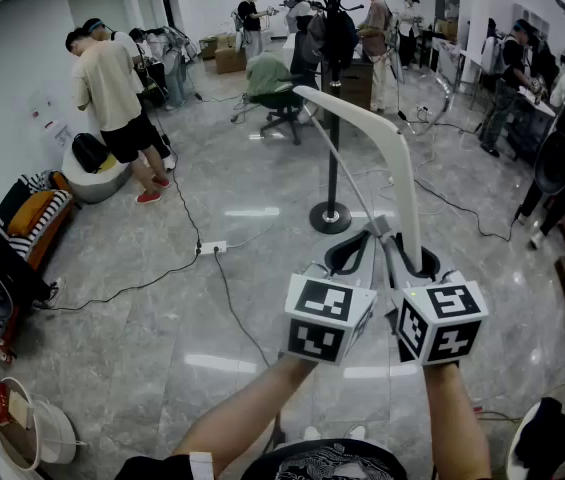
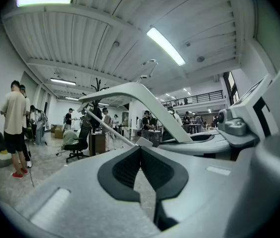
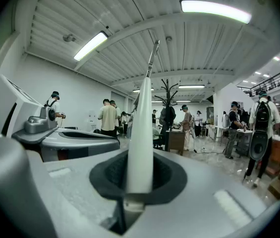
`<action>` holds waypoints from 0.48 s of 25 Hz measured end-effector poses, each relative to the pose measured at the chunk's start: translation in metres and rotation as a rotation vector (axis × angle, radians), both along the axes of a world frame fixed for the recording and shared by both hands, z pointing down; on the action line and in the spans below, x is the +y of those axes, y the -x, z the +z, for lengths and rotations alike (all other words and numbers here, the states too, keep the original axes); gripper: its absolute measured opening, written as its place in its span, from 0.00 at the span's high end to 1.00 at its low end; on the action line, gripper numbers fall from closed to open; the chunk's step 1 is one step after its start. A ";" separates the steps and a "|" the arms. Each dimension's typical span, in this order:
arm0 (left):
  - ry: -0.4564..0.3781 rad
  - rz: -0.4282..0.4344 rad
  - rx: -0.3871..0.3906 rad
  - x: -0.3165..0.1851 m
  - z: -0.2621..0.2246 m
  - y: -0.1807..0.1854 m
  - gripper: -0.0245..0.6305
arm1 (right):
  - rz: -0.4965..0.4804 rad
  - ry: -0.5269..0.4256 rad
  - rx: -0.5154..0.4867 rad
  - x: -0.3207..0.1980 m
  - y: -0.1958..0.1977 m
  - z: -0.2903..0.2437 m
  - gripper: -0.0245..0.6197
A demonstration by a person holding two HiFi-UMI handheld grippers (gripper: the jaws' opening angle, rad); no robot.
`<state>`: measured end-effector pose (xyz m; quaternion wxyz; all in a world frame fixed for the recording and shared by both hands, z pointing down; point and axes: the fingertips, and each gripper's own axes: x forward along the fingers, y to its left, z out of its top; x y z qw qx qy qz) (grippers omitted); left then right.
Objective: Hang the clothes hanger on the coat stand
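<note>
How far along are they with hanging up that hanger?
Done: the hanger is picked up, its white arm clamped in the right hand-held gripper, its thin bar seemingly pinched by the left hand-held gripper. In hand: holding it up. Left: the coat stand is some way ahead, so carrying and hooking remain.

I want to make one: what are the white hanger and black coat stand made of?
The clothes hanger looks like smooth matte white plastic, with rounded edges. The coat stand is probably dark painted metal: thin pole, flat round base.
</note>
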<state>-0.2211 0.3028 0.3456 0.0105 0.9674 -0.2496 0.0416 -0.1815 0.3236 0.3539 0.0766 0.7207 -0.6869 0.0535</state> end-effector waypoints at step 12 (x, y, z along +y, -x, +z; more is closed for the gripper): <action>0.036 0.017 -0.010 -0.020 0.012 -0.005 0.95 | 0.008 0.004 -0.040 -0.018 -0.003 0.009 0.89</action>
